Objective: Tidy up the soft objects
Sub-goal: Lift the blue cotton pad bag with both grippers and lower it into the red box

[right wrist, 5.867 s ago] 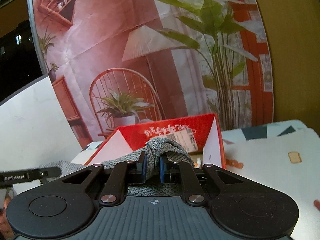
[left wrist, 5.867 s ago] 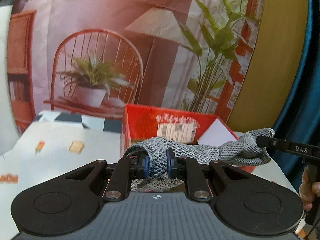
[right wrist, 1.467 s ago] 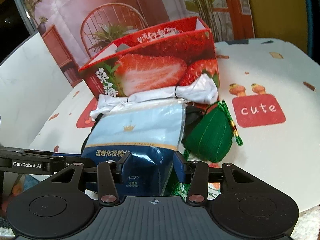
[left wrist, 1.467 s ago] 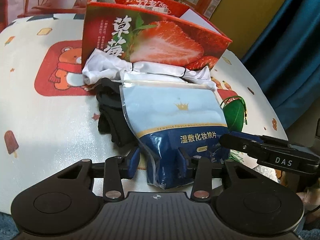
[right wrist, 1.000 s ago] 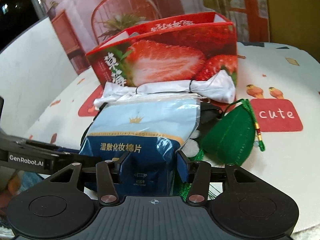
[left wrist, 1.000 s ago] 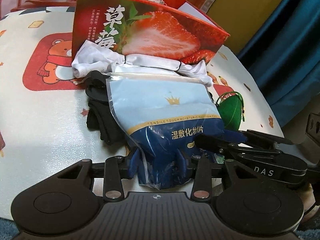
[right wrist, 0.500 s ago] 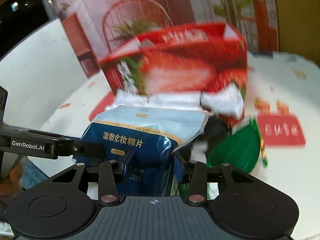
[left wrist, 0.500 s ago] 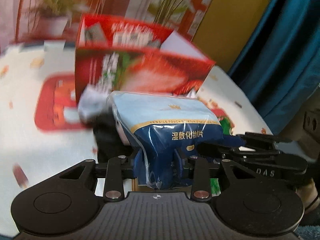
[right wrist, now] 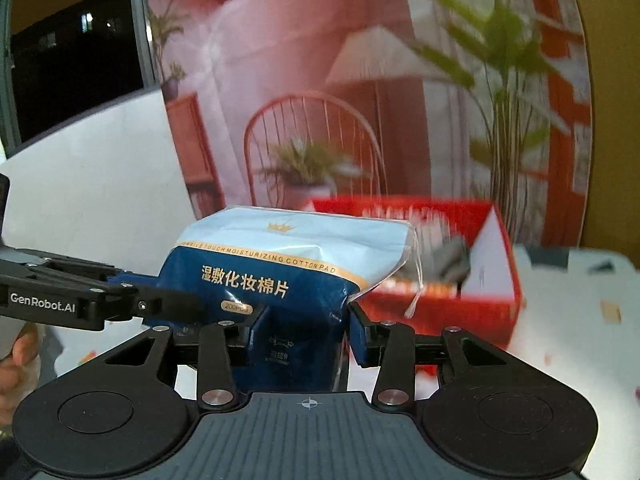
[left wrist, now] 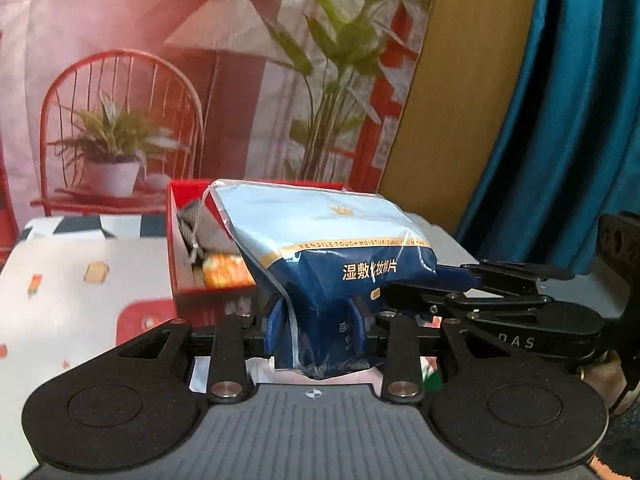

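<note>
Above the bench, both grippers hold one cotton-pad pouch near the red box.

Between the two tools, the cotton-pad pouch (left wrist: 320,248) (right wrist: 288,264) hangs in the air, its dark blue bottom end pinched from two sides: the jaws of the left gripper (left wrist: 318,330) are closed on it, and the jaws of the right gripper (right wrist: 306,334) clamp the same end. The pouch's lowest edge is hidden behind each tool's body. Just beyond it stands the open red box (left wrist: 182,264) (right wrist: 452,312), partly covered by the pouch; a grey knitted cloth (left wrist: 200,232) (right wrist: 448,260) lies inside, blurred, beside something orange (left wrist: 226,274) too smeared to name. The bench (left wrist: 80,276) carries the box.
</note>
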`<state>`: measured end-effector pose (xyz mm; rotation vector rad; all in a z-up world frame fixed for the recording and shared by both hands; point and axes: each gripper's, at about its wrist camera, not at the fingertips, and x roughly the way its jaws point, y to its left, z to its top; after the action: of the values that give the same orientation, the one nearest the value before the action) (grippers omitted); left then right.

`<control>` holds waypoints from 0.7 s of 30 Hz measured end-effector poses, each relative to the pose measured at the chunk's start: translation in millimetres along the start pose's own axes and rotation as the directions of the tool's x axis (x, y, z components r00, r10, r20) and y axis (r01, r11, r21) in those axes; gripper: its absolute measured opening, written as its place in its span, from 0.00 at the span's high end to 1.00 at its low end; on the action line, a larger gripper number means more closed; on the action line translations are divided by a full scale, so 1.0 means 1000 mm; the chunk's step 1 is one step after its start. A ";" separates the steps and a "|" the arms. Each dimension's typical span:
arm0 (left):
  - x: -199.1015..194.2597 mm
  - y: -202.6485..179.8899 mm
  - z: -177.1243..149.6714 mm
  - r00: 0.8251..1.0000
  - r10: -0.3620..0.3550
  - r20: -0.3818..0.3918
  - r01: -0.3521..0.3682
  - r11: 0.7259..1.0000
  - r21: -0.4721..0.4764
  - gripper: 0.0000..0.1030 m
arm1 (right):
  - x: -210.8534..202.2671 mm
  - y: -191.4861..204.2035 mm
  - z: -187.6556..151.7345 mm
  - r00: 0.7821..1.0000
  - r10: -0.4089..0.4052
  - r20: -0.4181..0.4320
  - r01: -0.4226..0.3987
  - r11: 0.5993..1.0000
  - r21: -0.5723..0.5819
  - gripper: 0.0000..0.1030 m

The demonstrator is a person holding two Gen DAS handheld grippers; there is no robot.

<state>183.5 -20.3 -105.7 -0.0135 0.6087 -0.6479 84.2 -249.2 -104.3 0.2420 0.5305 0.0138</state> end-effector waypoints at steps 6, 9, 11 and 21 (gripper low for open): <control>0.016 0.017 0.030 0.999 -0.012 0.048 0.012 1.000 0.006 0.65 | 0.030 -0.010 0.030 1.000 -0.001 0.009 0.001 1.000 -0.019 0.62; 0.037 0.034 0.042 0.999 -0.026 0.043 0.027 0.999 -0.031 0.65 | 0.050 -0.021 0.044 1.000 -0.008 0.008 0.008 1.000 -0.011 0.62; 0.055 0.044 0.048 1.000 -0.021 0.021 0.022 0.998 -0.054 0.65 | 0.064 -0.026 0.050 1.000 -0.017 0.006 0.017 1.000 -0.018 0.62; 0.151 0.083 0.057 0.985 -0.054 -0.164 0.016 0.975 -0.222 0.65 | 0.146 -0.072 0.060 0.987 -0.065 -0.145 0.074 0.995 0.060 0.62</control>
<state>356.0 -49.7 -154.3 -0.1782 0.8445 -0.6167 237.3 -322.0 -143.9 0.2874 0.6822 -0.0548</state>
